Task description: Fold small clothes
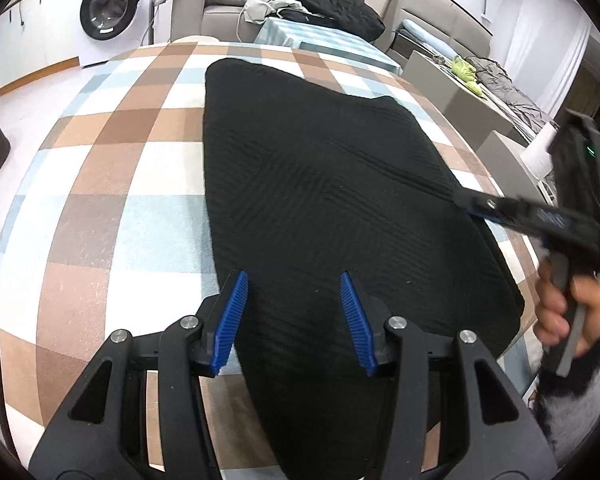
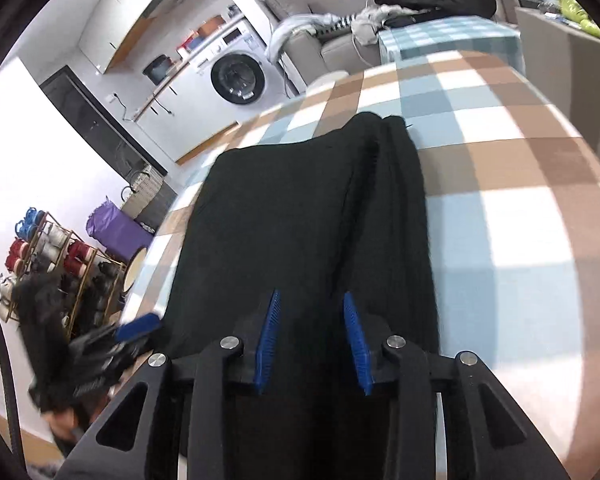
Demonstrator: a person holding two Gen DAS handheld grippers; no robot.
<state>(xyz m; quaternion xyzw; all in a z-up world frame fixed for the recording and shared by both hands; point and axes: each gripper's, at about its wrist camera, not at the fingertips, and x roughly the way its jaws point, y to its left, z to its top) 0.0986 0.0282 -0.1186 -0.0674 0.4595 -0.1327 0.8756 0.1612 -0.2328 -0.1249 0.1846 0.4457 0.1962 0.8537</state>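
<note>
A black ribbed knit garment [image 1: 320, 180] lies flat on the checked tablecloth [image 1: 112, 168], folded lengthwise, with a doubled edge along its right side [image 2: 400, 200] in the right wrist view. My left gripper [image 1: 293, 276] hovers over the garment's near end, open, with nothing between its blue pads. My right gripper [image 2: 311, 294] is also open above the cloth, its pads a little apart and pressing on nothing. From the left wrist view the right gripper [image 1: 466, 200] reaches the garment's right edge, held by a hand [image 1: 560, 312]. The left gripper [image 2: 138, 326] shows blurred at the lower left.
Beyond the table stand a washing machine [image 1: 108, 8] and a grey sofa [image 1: 204, 12] piled with dark clothes [image 1: 332, 0]. A shoe rack [image 2: 60, 252], a purple bag [image 2: 116, 228] and a woven basket [image 2: 144, 188] sit on the floor to the left.
</note>
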